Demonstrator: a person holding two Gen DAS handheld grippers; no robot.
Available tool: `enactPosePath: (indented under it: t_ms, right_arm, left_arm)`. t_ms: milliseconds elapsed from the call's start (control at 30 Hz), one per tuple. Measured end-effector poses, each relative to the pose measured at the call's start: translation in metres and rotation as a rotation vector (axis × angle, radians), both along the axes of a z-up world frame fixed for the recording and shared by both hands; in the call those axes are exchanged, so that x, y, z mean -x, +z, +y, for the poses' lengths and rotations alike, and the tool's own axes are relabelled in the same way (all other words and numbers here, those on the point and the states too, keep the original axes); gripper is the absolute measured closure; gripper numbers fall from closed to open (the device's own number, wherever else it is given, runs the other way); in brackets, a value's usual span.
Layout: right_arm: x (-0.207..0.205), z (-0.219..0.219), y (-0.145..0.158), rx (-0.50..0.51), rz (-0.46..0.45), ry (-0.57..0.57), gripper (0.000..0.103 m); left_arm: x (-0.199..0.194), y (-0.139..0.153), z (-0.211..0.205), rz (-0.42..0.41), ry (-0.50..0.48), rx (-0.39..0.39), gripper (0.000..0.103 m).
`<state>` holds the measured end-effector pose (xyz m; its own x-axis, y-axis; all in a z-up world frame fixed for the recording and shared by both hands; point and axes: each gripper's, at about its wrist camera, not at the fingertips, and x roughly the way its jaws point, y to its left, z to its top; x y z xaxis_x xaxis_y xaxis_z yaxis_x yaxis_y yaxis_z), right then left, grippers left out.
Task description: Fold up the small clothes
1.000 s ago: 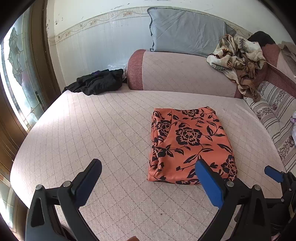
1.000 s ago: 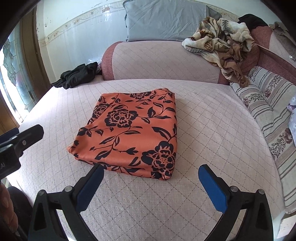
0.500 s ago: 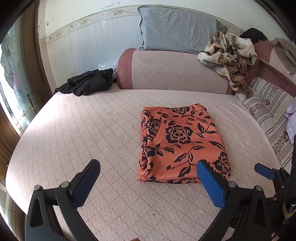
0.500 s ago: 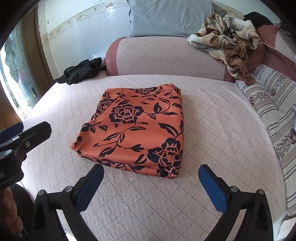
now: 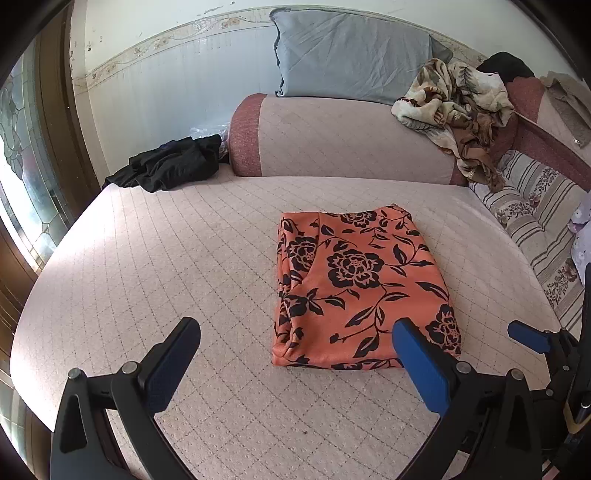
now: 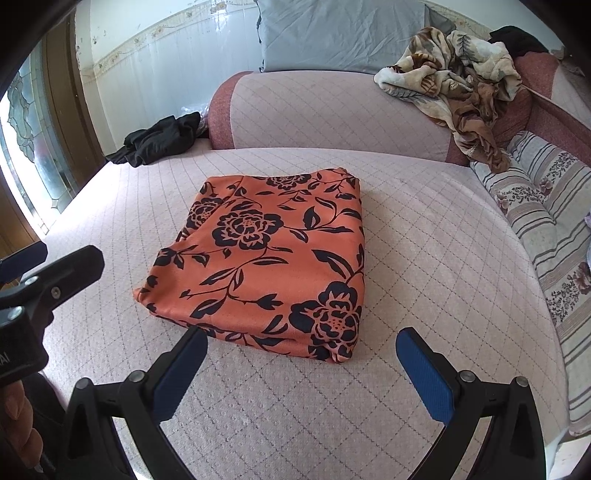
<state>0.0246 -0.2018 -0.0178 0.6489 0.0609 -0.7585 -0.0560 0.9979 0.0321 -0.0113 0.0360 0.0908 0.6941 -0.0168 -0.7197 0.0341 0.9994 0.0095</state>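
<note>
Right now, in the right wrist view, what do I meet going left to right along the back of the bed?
Window → black clothes → grey pillow → crumpled blanket → striped cushion.

Quilted pink bed bearing folded orange floral garment, black clothes

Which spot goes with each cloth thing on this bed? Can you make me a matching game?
Things:
1. orange floral garment
2. black clothes
3. grey pillow
4. beige patterned blanket

Places:
A. crumpled on the bolster's right end
B. folded flat mid-mattress
C. heaped in the far left corner
D. leaning against the wall

Pairs: 1-B, 2-C, 3-D, 4-A
</note>
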Motion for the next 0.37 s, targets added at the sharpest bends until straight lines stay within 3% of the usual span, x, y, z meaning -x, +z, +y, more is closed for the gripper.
enactPosePath:
  t_ms: [367]
  right_arm:
    - [-0.0032, 0.0006, -0.0009, -0.003, 0.006, 0.003, 0.000]
  left_arm:
    - [-0.0058, 0.0011, -0.0005, 0.000, 0.003, 0.022, 0.000]
